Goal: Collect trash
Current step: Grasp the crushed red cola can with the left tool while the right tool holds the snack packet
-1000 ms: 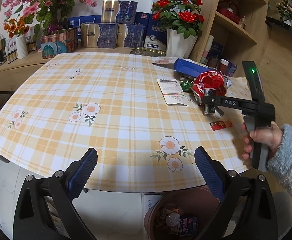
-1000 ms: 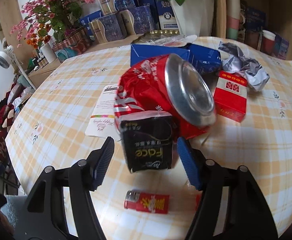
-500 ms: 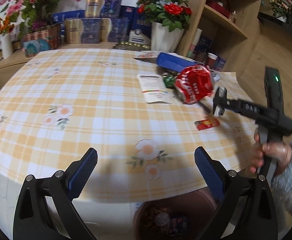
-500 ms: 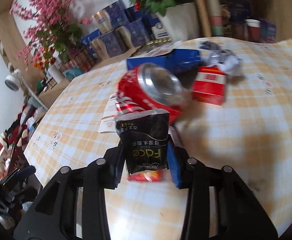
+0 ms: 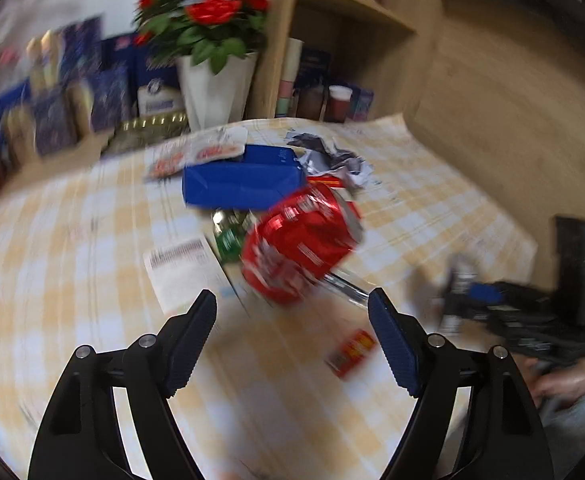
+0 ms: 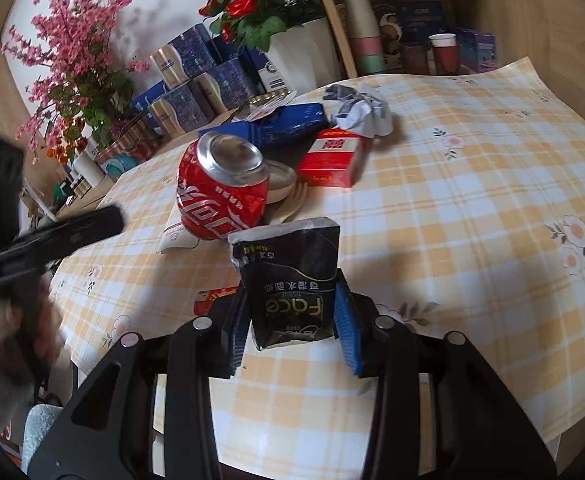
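Observation:
My right gripper is shut on a black tissue packet and holds it above the checked tablecloth. It shows blurred at the right of the left wrist view. My left gripper is open and empty, just short of a crushed red can, which also shows in the right wrist view. Around the can lie a blue box, a red carton, crumpled paper, a white leaflet and a small red lighter.
A white pot of red roses and several blue gift boxes stand at the table's back. A wooden shelf unit with cups is at the back right. The left wrist view is motion-blurred.
My right gripper closed on the black tissue packet and lifted it back from the can. My left gripper swung forward and right over the table toward the can; the bin left its view.

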The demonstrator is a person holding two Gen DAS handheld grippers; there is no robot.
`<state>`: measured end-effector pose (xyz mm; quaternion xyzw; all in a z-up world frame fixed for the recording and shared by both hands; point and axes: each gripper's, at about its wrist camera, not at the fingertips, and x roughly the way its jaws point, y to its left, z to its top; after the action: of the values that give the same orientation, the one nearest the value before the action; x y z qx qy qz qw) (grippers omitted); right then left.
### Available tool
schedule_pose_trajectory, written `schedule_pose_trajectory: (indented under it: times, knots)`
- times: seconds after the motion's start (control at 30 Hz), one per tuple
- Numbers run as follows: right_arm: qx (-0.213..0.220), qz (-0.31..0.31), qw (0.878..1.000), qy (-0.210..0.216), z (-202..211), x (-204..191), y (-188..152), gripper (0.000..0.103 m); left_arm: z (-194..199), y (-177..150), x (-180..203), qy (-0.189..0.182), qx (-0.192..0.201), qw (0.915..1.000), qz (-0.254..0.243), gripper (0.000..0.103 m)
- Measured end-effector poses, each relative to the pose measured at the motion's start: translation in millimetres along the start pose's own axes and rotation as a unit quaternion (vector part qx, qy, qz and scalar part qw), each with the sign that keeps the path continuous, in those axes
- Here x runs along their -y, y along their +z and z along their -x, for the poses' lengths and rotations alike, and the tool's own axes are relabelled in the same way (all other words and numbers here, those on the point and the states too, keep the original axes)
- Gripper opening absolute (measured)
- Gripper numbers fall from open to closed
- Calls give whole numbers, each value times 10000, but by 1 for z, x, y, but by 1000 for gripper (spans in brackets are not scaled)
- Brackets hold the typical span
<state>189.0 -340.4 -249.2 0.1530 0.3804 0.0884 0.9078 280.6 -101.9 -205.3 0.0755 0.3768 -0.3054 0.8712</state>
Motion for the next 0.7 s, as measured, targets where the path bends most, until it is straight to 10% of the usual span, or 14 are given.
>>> schedule_pose_trajectory:
  times: [0.47, 0.6, 0.7]
  knots:
    - [54, -159, 9997, -149, 6, 24, 4, 40, -81, 58, 0, -609, -759, 9883, -1172, 73]
    - [64, -157, 9997, -159, 6, 24, 5, 40, -98, 55, 12, -794, -1125, 9793, -1481, 63]
    - [55, -166, 9997, -175, 6, 25, 4, 40, -102, 50, 16, -906, -1228, 9768, -1505, 31]
